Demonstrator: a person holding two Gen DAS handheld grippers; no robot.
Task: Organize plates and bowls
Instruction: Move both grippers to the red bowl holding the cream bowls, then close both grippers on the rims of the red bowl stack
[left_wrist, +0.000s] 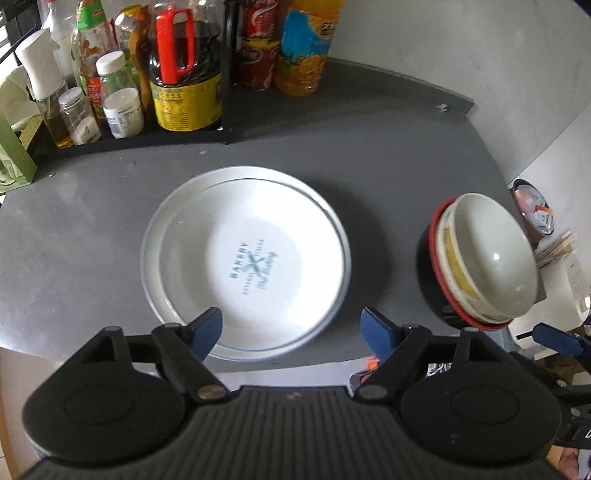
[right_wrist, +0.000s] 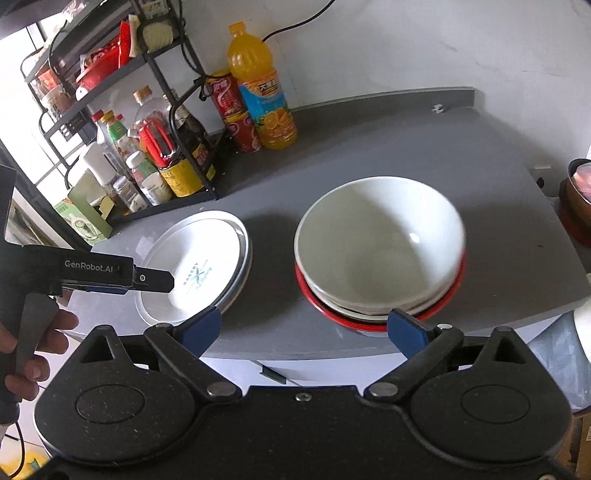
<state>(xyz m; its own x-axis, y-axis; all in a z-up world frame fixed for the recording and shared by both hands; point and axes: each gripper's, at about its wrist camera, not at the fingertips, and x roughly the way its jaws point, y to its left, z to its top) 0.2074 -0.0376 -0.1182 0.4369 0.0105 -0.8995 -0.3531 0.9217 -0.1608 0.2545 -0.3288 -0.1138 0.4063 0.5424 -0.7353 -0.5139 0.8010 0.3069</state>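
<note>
A stack of white plates (left_wrist: 245, 260) with blue "BAKERY" print lies on the grey table (left_wrist: 74, 236); it also shows in the right wrist view (right_wrist: 199, 266). A stack of bowls (right_wrist: 380, 251), white on top and red-rimmed at the bottom, stands to its right, and shows in the left wrist view (left_wrist: 484, 258). My left gripper (left_wrist: 293, 326) is open and empty over the near edge of the plates. My right gripper (right_wrist: 308, 326) is open and empty just in front of the bowls.
A black rack (right_wrist: 110, 74) with sauce bottles (left_wrist: 184, 74) stands at the back left. An orange juice bottle (right_wrist: 264, 96) and red cans (right_wrist: 231, 107) stand by the wall. A green box (right_wrist: 85, 218) sits at the left. The table's front edge is close below both grippers.
</note>
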